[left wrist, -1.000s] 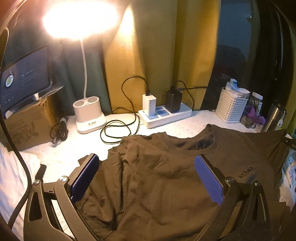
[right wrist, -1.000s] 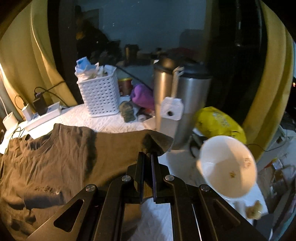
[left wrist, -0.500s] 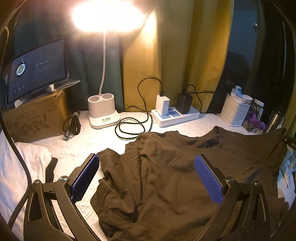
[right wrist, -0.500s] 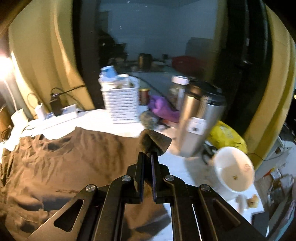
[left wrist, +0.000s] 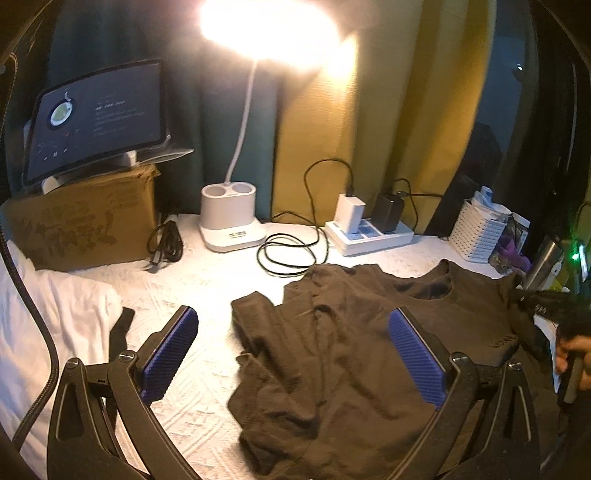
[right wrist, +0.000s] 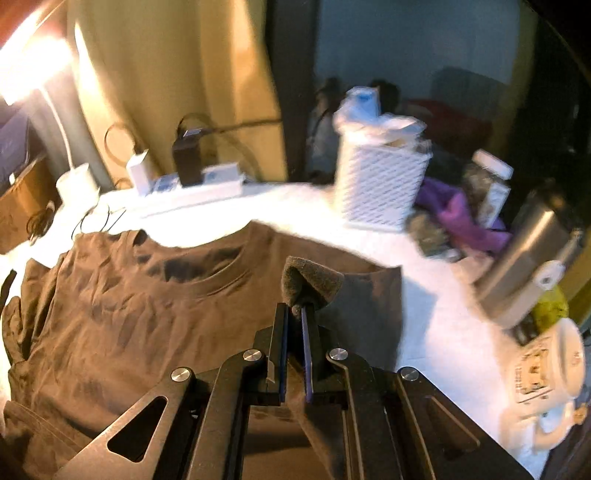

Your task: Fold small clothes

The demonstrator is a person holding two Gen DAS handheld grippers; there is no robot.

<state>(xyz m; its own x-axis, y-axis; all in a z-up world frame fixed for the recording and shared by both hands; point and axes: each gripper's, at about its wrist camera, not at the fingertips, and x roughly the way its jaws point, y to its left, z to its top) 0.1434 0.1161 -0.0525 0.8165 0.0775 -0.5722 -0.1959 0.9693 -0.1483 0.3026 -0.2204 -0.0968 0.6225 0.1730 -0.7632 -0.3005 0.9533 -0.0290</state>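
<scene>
The lamp head [left wrist: 269, 29] at twelve o'clock is blown out to glare. The brown T-shirt [left wrist: 332, 369] runs off the frame at six o'clock. At three o'clock, a hand [left wrist: 572, 354] is cut off. The white basket [right wrist: 380, 184] smears with motion blur.

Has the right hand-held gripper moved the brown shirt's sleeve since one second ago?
Yes. The right hand-held gripper carried the sleeve leftward, away from the steel tumbler, toward the shirt's collar.

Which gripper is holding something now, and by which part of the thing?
The right gripper is shut on the brown T-shirt, pinching a bunched bit of its sleeve end. The left gripper is open and holds nothing.
</scene>
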